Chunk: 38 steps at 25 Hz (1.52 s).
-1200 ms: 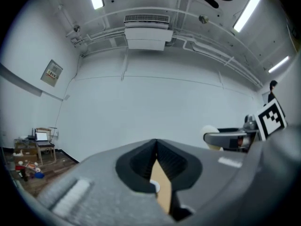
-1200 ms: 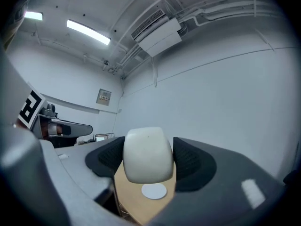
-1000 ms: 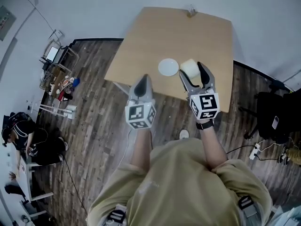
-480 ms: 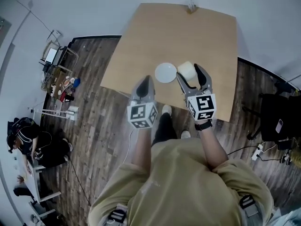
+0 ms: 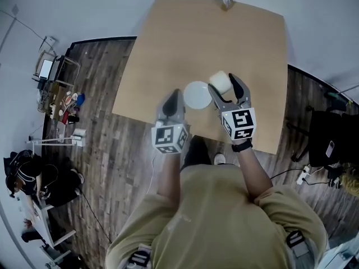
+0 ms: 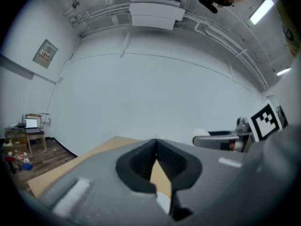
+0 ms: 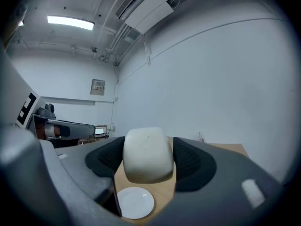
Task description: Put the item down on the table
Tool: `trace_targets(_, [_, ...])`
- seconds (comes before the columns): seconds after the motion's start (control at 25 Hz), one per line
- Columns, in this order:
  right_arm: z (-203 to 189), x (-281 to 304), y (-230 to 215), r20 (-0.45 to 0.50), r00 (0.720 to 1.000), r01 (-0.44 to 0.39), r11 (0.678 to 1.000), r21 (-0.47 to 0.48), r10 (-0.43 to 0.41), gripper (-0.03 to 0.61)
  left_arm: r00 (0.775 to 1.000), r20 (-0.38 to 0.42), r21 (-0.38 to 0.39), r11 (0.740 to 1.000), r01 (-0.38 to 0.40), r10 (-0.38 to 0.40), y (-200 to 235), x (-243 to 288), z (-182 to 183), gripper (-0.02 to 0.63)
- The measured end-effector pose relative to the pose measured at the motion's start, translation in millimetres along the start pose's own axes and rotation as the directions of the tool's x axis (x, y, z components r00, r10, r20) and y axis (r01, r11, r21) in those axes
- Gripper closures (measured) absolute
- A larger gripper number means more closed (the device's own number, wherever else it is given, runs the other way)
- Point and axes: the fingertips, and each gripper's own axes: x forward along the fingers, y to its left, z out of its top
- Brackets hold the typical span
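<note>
The right gripper (image 5: 223,83) pinches the cream rounded item (image 7: 146,155) between both pads, apparently held clear above the table (image 5: 185,35) for a controlled descent. The white plate (image 5: 197,94) lies just beside it, to the left. The left gripper (image 6: 156,160), jaws pressed together and empty, hovers at the table's near edge. Bare tabletop ahead offers ample room; avoid the plate and the near edge.

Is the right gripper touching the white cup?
Touching. In the right gripper view, the right gripper has both jaws pressed against the sides of the white cup.
</note>
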Motion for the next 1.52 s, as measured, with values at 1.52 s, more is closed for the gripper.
trace_targets(1.52, [-273,149,59,-0.580,0.805,-0.128,0.991,0.035,0.125,0.255,0.946,-0.325,-0.175,0.982,-0.073,0.013,114,86,-164,0.612])
